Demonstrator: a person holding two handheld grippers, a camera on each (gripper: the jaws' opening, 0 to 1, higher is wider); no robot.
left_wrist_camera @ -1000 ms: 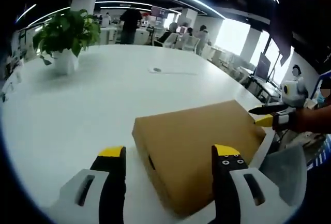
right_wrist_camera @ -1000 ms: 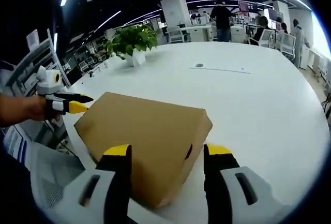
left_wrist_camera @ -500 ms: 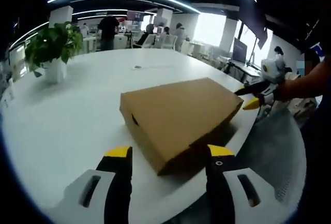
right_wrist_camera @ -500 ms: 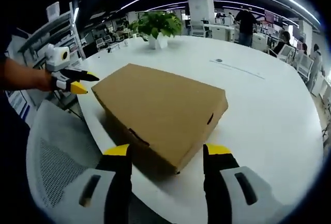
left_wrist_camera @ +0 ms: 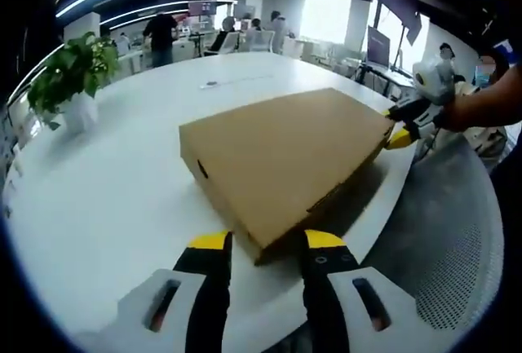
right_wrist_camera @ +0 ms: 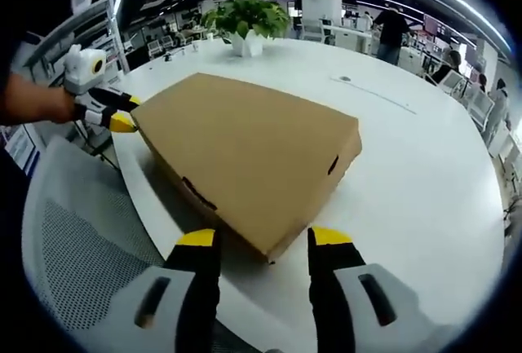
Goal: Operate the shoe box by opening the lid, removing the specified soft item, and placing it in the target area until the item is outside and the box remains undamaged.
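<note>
Left gripper: jaws apart, nothing between them, yellow tips straddling the near corner of the shoe box. The gap reads narrower than half a second ago, and the corner sits closer in. Whether the tips touch the cardboard, I cannot tell.

Right gripper: jaws likewise parted and empty, framing the opposite near corner of the shoe box. This corner too has drawn nearer since the previous look. Contact not resolvable.

Each gripper also shows from the other's camera, at the far corner of the box, seemingly just beside or against the cardboard edge; the jaws there are too small to judge.

Reading: both hands have closed in on the two near corners. That suggests the lid-opening step is about to start; the lid is shut, so the task is at its very beginning.

Box lies flat at the near edge of the white table, lid down. A mesh chair sits below the table edge. A potted plant stands well apart toward the far side.

Hidden or unclear:
- The soft item; inside the closed box, presumably.
- The target area; nothing marks it.
- The lid seam at the corners; only small notches on the side walls are legible.
</note>
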